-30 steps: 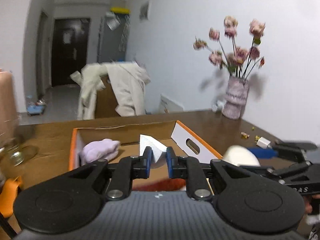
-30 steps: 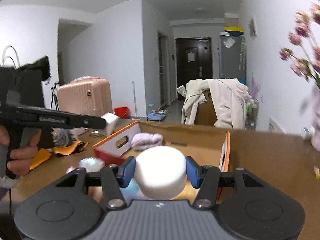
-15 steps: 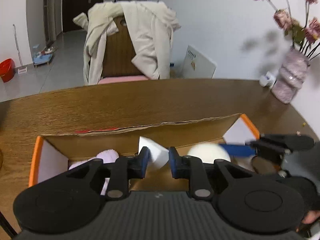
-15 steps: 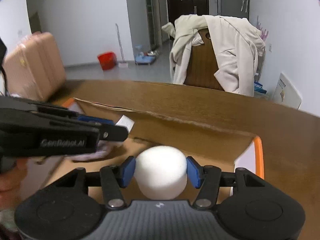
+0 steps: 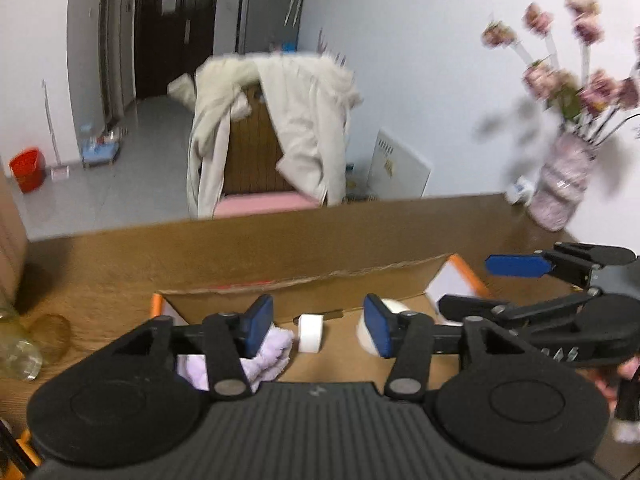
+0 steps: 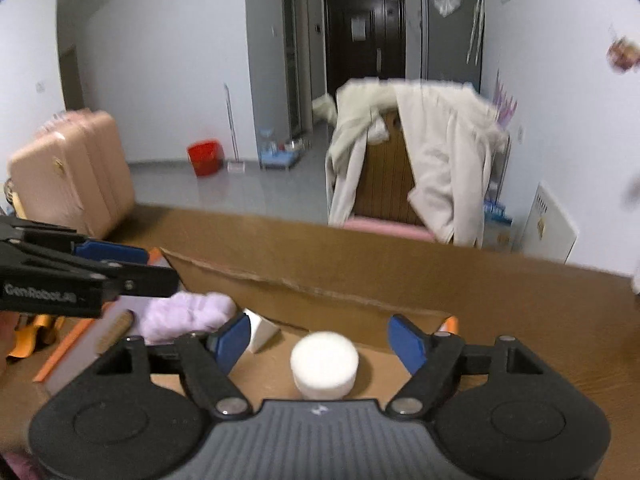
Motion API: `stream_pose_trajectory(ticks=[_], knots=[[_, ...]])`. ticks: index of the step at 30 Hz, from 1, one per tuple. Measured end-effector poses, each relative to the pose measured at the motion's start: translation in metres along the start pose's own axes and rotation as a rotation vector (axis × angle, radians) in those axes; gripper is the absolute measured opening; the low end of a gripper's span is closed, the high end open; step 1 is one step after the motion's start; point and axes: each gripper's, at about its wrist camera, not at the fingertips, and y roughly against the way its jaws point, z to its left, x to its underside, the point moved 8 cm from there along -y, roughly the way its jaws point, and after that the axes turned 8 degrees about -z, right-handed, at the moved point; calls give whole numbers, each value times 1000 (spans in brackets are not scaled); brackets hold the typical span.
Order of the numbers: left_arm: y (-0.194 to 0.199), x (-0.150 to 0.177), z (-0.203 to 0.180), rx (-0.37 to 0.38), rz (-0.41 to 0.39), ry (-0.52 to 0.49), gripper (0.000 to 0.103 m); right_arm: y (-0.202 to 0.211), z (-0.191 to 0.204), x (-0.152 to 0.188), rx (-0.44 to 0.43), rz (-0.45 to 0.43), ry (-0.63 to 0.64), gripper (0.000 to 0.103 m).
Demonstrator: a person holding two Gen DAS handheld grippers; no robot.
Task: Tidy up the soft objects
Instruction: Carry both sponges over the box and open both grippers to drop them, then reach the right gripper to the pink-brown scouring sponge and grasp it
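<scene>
An open cardboard box point(image 5: 320, 292) with an orange rim lies on the wooden table. My left gripper point(image 5: 318, 330) hangs over it, jaws opening. A small white foam block point(image 5: 311, 333) lies free on the box floor between the pads, touching neither. A lilac cloth point(image 5: 272, 354) lies at the box's left end. My right gripper point(image 6: 320, 344) is also opening above the box point(image 6: 320, 280). A white foam cylinder point(image 6: 324, 364) stands loose on the floor under it. Each gripper shows in the other's view: the right gripper point(image 5: 464, 284), the left gripper point(image 6: 162, 267).
A vase of pink flowers point(image 5: 560, 196) stands at the table's far right. Glass jars point(image 5: 24, 344) sit at the left edge. Beyond the table is a chair draped with a pale coat point(image 5: 276, 120). A pink suitcase point(image 6: 68, 172) stands on the floor to the left.
Both grippers moved further over the box and opened. The left one let go of the white block and the right one let go of the foam cylinder. Both pieces now lie in the box.
</scene>
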Motion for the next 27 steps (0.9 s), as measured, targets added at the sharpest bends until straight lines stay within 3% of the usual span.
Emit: stream_pose_trajectory(ticks=[4, 8, 14, 18, 21, 27], knots=[[81, -4, -13, 15, -119, -49, 73, 72, 4, -13, -11, -90, 11, 81], [165, 17, -25, 14, -251, -70, 83, 154, 23, -3, -44, -201, 37, 89], [254, 81, -42, -65, -383, -80, 90, 246, 66, 49, -96, -335, 77, 89], [297, 127, -48, -120, -466, -77, 99, 283, 93, 88, -63, -389, 133, 96], [312, 162, -48, -162, -460, -55, 99, 300, 112, 114, -30, -402, 170, 100], [310, 212, -36, -184, -353, -25, 99, 306, 148, 161, -79, -368, 152, 102]])
